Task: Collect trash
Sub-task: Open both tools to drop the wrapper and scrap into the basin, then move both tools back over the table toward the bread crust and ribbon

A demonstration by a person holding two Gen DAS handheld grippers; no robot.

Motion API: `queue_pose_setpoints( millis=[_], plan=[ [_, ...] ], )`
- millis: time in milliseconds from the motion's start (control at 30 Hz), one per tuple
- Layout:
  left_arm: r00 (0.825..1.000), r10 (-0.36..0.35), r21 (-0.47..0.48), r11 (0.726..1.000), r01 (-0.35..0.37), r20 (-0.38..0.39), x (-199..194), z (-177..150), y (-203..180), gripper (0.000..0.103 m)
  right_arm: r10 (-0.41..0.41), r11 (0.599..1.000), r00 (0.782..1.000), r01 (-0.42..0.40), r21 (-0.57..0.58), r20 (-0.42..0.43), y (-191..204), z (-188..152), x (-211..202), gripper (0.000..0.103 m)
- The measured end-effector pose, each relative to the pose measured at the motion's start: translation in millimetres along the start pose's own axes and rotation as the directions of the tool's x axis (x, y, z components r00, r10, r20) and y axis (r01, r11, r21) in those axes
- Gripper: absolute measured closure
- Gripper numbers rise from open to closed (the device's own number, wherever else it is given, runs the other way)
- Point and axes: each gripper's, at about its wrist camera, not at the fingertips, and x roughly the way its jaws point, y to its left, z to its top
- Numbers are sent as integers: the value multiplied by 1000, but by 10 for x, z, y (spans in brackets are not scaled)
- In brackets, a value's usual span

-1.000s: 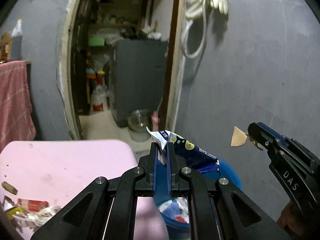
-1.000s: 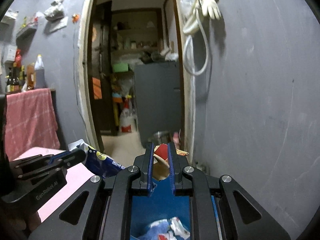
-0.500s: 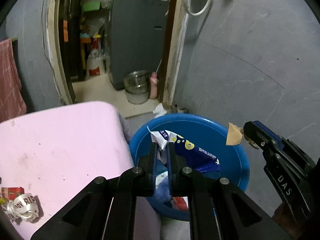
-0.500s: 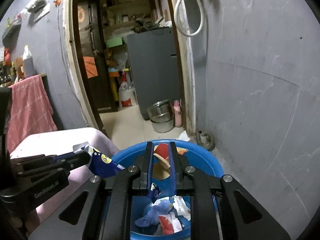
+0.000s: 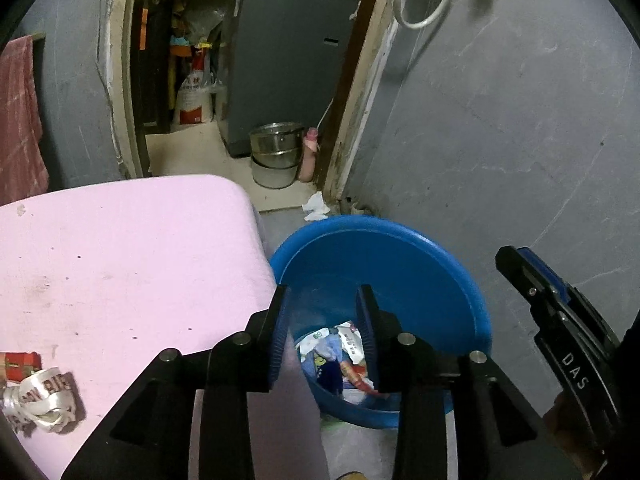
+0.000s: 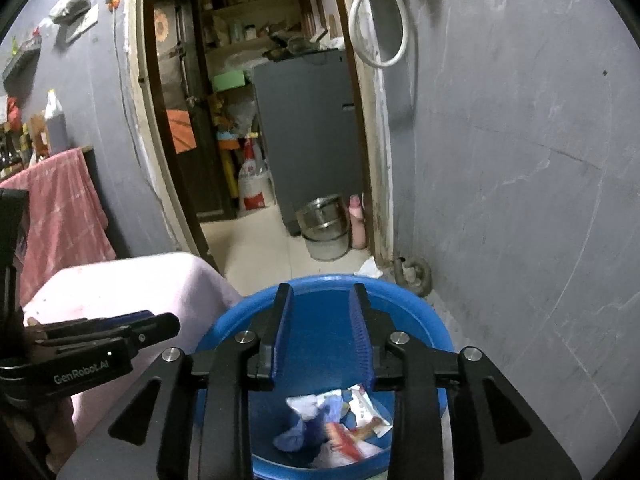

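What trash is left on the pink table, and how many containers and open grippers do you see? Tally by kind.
Trash pieces visible on the pink table: 2 (crumpled white wrapper, red packet at the frame edge)
Blue basin holding dropped wrappers: 1
Steel pots in the doorway: 2, stacked
Open grippers: 2 (left gripper, right gripper)
Total: 7

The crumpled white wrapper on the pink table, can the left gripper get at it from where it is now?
Probably yes. The left gripper is open and holds nothing, and the wrapper lies in the open on the table, with only a red packet beside it. It would have to swing left from over the basin.
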Motion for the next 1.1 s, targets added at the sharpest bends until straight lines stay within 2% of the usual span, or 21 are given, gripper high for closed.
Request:
queue_pose_setpoints(
  millis=[67, 133, 200, 267, 300, 333, 400, 467, 600, 633, 667, 700, 767, 933, 1100],
  plan=[
    [999, -26, -11, 1000, 26, 46, -153, 18, 17, 60, 3, 1000, 999, -3, 2, 33, 20, 31, -86, 64],
    [994, -33, -27, 999, 36, 103, -330, 42, 92, 56, 7, 1000, 997, -7, 3, 78, 58, 77, -202, 50],
    [989, -24, -36, 999, 29, 149, -494, 69, 180, 55, 14, 1000, 992, -14, 4, 125, 119, 137, -331, 48],
    [982, -11, -44, 999, 20, 186, -651, 110, 259, 48, 18, 1000, 988, -19, 6, 155, 171, 170, -417, 43],
    [979, -7, -49, 999, 17, 205, -729, 120, 296, 46, 25, 1000, 983, -27, 10, 182, 211, 195, -492, 36],
    [974, -1, -54, 998, 13, 227, -824, 134, 347, 43, 29, 999, 980, -32, 13, 199, 240, 214, -535, 30],
    [963, 17, -62, 998, 0, 268, -1012, 146, 442, 38, 42, 999, 970, -46, 11, 240, 328, 253, -648, 26],
    [951, 32, -69, 998, -11, 308, -1193, 151, 528, 24, 62, 998, 959, -66, 4, 277, 437, 294, -764, 20],
    [916, 71, -78, 996, -44, 394, -1560, 130, 750, 16, 99, 995, 937, -100, -15, 335, 667, 343, -950, 7],
    [910, 83, -78, 995, -56, 407, -1638, 110, 785, 12, 111, 994, 931, -111, -19, 347, 730, 352, -985, 3],
    [901, 103, -77, 994, -77, 422, -1721, 88, 831, 7, 122, 992, 925, -121, -24, 360, 800, 360, -1023, 1],
    [888, 119, -88, 992, -89, 445, -1827, 59, 897, 6, 134, 991, 919, -133, -30, 371, 869, 364, -1057, 0],
    [873, 130, -101, 991, -93, 470, -1970, 11, 990, 6, 156, 988, 909, -152, -40, 386, 979, 353, -1120, 0],
    [847, 182, -121, 983, -140, 500, -2288, -106, 1271, 5, 212, 977, 890, -203, -67, 404, 1317, 304, -1201, 0],
    [829, 263, -179, 964, -199, 494, -2480, -225, 1652, 4, 285, 958, 873, -263, -110, 396, 1661, 228, -1199, 0]
  ],
)
